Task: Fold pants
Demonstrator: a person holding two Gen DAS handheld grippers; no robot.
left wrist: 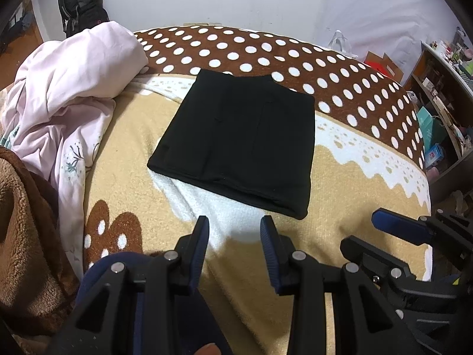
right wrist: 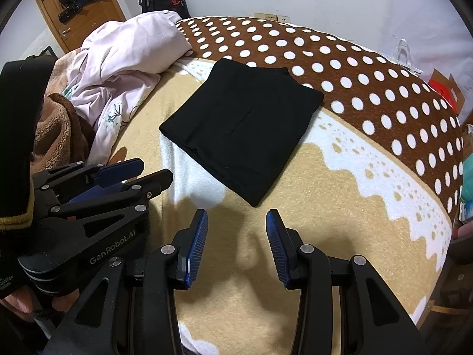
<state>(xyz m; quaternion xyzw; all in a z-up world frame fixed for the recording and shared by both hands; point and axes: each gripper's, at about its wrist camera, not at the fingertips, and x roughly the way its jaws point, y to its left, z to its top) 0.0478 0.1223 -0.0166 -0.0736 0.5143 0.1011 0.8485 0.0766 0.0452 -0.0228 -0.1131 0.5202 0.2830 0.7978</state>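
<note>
We hold two grippers, the left gripper point(left wrist: 235, 230) and right gripper point(right wrist: 236, 224), both spread wide with nothing between them; the left one reads "GenRobot.AI". One pair of black pants point(left wrist: 236, 139) lies folded just ahead on the spotted blanket point(left wrist: 354, 88), beside one pink quilt point(left wrist: 74, 74).

bed, bedding and room clutter

a tan fleece blanket point(left wrist: 340, 183) with a white lace-pattern band and a brown polka-dot far edge covers the bed. a crumpled pale pink duvet point(left wrist: 68, 88) lies heaped at far left, touching a brown fleece throw point(left wrist: 26, 236) nearer. a black backpack point(left wrist: 79, 0) stands against the far white wall; a wooden door point(right wrist: 79, 14) at far left, cluttered shelves point(left wrist: 437, 94) at right.
</note>
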